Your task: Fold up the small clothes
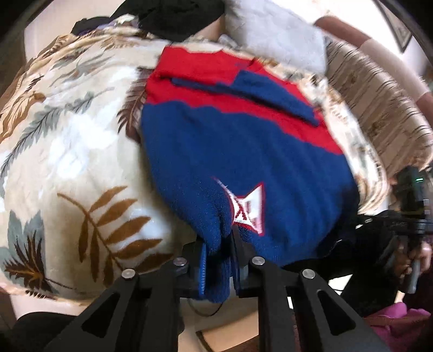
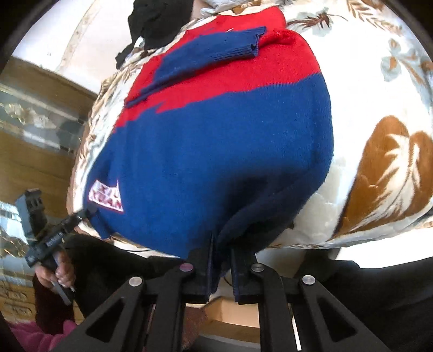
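Note:
A small red and blue knit sweater [image 1: 230, 140] lies on a leaf-patterned blanket [image 1: 70, 140], one blue sleeve [image 1: 270, 94] folded across its red upper part. A white patch [image 1: 249, 208] sits near its hem. My left gripper [image 1: 219, 251] is shut on the near hem beside the patch. In the right wrist view the sweater [image 2: 222, 140] fills the middle, and my right gripper [image 2: 220, 260] is shut on the hem's other corner. The left gripper [image 2: 81, 214] shows there at the left, by the patch [image 2: 107, 199]. The right gripper's body shows at the left wrist view's right edge.
Black clothes [image 1: 176, 16] and a grey fluffy item [image 1: 276, 35] lie at the blanket's far side. A striped cushion [image 1: 379, 108] is at the right. A wooden panel [image 2: 35, 121] stands left. Pink fabric [image 1: 400, 319] lies low beside the bed edge.

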### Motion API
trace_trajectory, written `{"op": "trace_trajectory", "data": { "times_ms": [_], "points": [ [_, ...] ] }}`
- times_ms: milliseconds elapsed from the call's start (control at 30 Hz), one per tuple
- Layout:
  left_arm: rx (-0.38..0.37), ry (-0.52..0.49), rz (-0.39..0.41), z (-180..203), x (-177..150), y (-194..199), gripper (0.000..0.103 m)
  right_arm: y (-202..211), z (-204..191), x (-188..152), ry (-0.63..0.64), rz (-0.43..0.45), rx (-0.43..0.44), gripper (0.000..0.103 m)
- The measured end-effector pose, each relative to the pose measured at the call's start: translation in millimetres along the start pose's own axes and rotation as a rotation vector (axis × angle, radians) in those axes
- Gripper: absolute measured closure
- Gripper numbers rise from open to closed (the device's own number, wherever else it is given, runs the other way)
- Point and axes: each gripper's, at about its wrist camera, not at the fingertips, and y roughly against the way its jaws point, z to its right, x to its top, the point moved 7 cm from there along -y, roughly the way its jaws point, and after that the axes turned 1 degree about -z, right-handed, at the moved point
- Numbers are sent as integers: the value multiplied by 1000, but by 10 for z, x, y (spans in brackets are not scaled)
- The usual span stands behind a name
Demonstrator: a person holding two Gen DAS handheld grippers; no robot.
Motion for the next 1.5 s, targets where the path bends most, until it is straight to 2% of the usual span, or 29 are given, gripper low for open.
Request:
{"op": "trace_trajectory", "data": {
  "times_ms": [33,133,167,200,267,433,700,833,967,1167,1267,1300,1367,1400,1467,1500],
  "points": [
    [13,6,-27,-6,-15,-55,73,30,-12,10,8,12,10,91],
    [37,20,-65,-23,-32,-164,72,137,-103,47,29,43,41,91],
    [34,30,-64,-25,-21,-176,72,177,-114,56,34,51,48,91],
    [28,49,-68,-34,-11,-185,84,209,-125,73,35,56,53,91],
    [16,76,-77,-33,14,-181,89,289,-123,92,34,79,76,92],
    [26,49,-43,126,160,-27,90,517,-155,172,37,137,124,94],
    [-83,61,54,298,534,419,90,783,-265,352,58,173,186,94],
    [-127,82,97,241,745,593,90,944,-375,551,69,206,211,94],
    [-163,86,163,159,1071,833,90,1107,-481,892,70,247,241,94],
    [-197,79,229,72,1685,887,90,1174,-552,1533,58,295,202,94],
    [-196,100,226,13,1814,820,90,1007,-422,1660,-13,209,196,94],
    [-205,92,227,21,1806,816,90,963,-393,1649,-29,188,205,90],
    [-201,81,228,2,1752,811,90,810,-329,1451,-33,129,223,89],
    [-205,85,227,-17,1727,816,90,725,-282,1320,-40,103,227,84],
    [-213,98,226,-54,1687,838,90,514,-132,963,-113,40,234,49],
    [-213,102,226,-67,1670,853,90,425,-80,822,-152,17,238,17]
  ]
}}
